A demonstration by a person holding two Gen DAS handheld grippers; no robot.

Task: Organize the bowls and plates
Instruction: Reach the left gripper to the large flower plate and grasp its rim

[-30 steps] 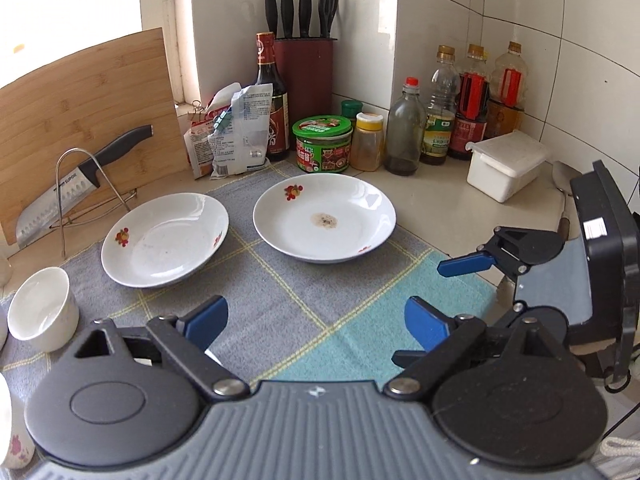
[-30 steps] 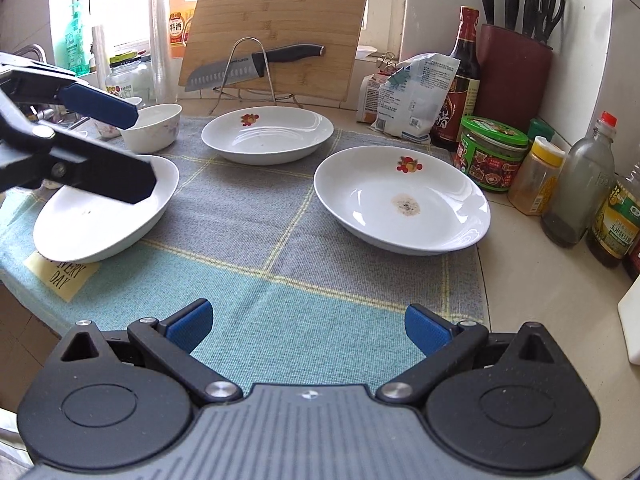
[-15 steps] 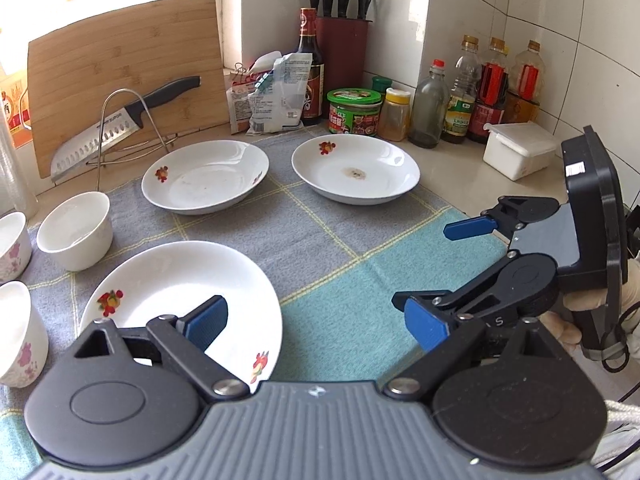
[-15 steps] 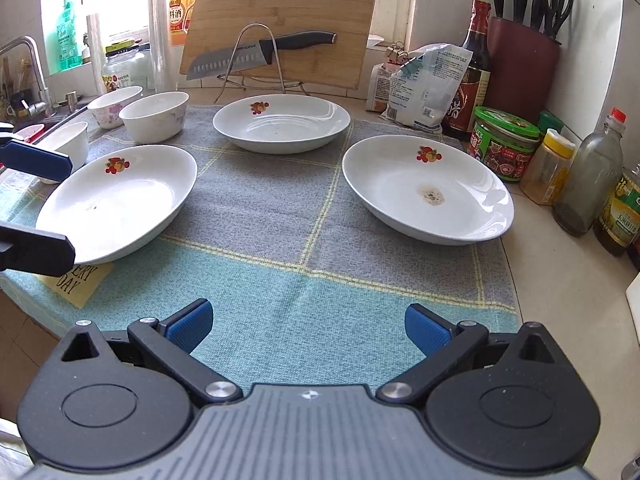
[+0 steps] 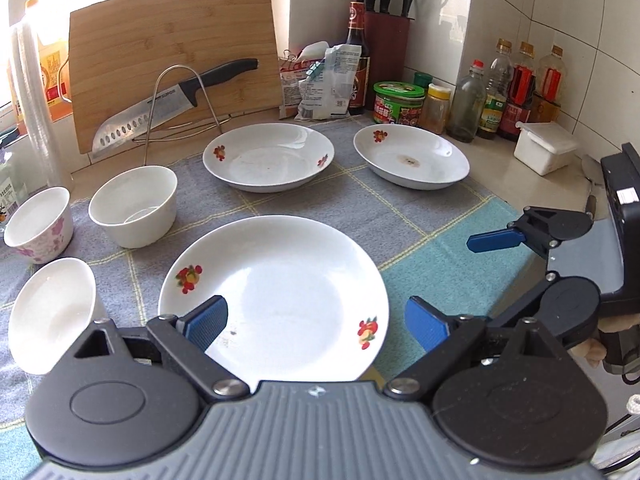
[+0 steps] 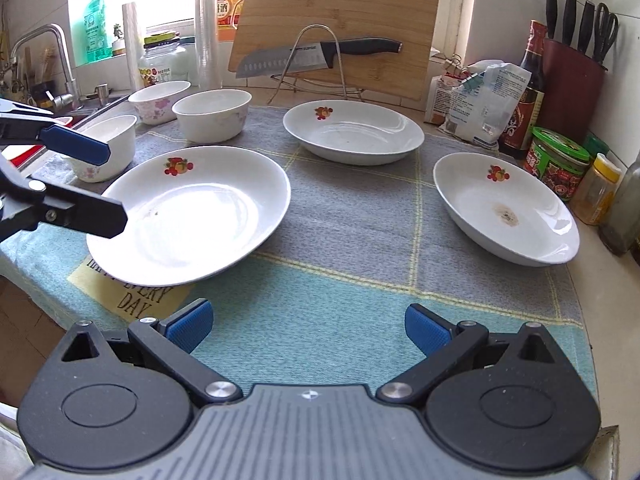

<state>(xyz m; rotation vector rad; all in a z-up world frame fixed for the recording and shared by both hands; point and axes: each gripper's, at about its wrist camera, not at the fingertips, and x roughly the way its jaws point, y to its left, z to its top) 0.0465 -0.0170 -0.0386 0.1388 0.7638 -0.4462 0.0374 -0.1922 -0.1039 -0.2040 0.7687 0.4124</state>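
Observation:
Three white plates with fruit prints lie on the checked cloth: a near plate (image 5: 276,296) (image 6: 192,212), a far plate (image 5: 268,158) (image 6: 354,132) and a stained right plate (image 5: 412,158) (image 6: 506,208). To the left stand a plain bowl (image 5: 134,206) (image 6: 212,114), a flowered bowl (image 5: 38,222) (image 6: 160,98) and a third bowl (image 5: 50,316) (image 6: 108,144). My left gripper (image 5: 316,324) (image 6: 114,186) hovers open over the near plate's front edge, holding nothing. My right gripper (image 6: 307,328) (image 5: 472,276) is open and empty above the teal cloth.
A cutting board (image 5: 172,68) and a knife (image 5: 172,108) on a wire rack stand behind the plates. A knife block (image 5: 386,48), bottles (image 5: 500,100), jars (image 5: 398,104) and a white box (image 5: 544,152) line the back right. A sink tap (image 6: 44,56) is at the left.
Both grippers have shifted left and back along the counter. The near plate and the bowls have come into the left wrist view, the plate now between its open fingers. Both stay open.

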